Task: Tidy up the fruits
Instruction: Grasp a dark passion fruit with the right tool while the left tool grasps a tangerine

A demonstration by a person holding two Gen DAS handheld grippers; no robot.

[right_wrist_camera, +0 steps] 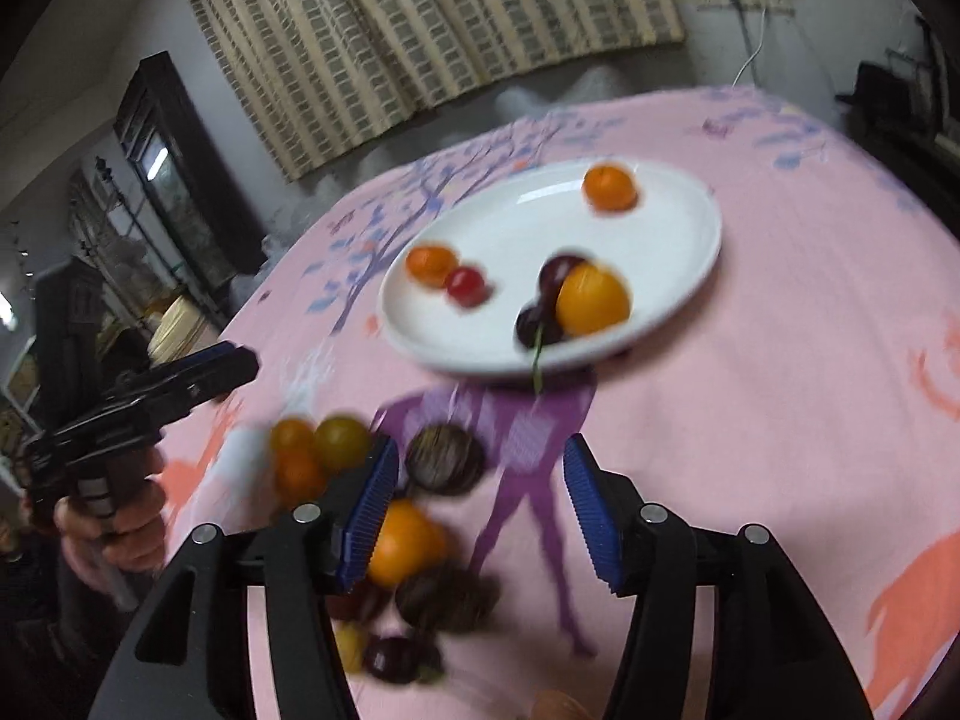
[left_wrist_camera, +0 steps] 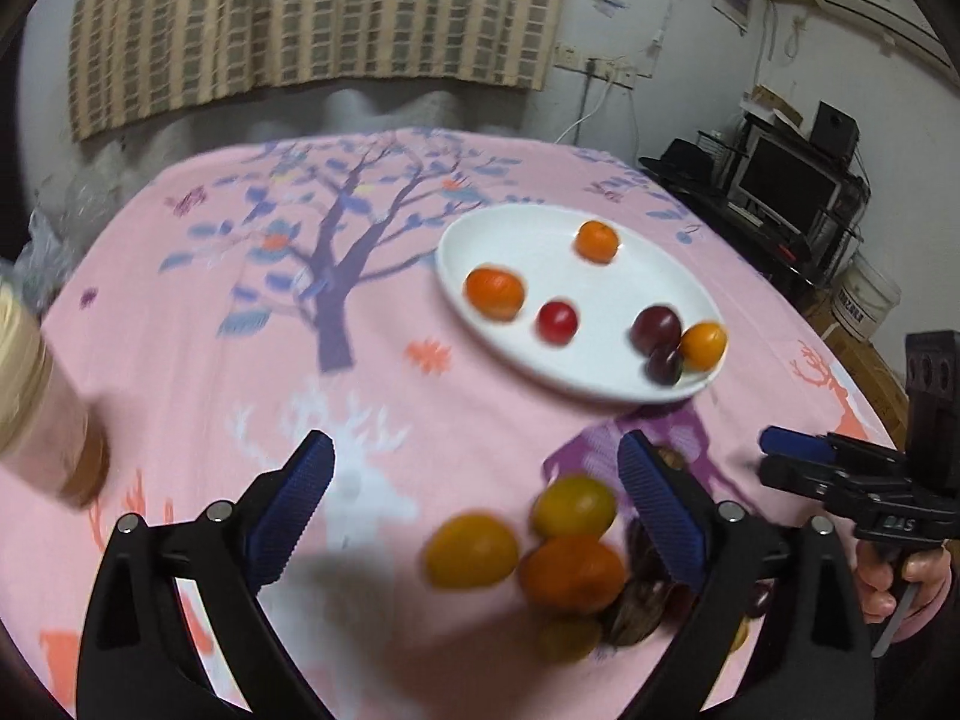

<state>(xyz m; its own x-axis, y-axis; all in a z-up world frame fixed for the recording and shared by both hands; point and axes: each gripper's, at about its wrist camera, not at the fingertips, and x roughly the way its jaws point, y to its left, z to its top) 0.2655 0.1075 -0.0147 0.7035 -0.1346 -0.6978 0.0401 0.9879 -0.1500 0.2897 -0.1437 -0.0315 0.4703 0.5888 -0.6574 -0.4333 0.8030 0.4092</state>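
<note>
Fruits blurred, orange, dark, plate

Bare pink cloth on the bench spans the left half up to the far edge, giving open passage. The white plate occupies the far right part; its centre is bare, with fruit scattered toward its rim. A loose fruit pile crowds the near edge, just beside the left tool and the right tool, both spread wide.
</note>
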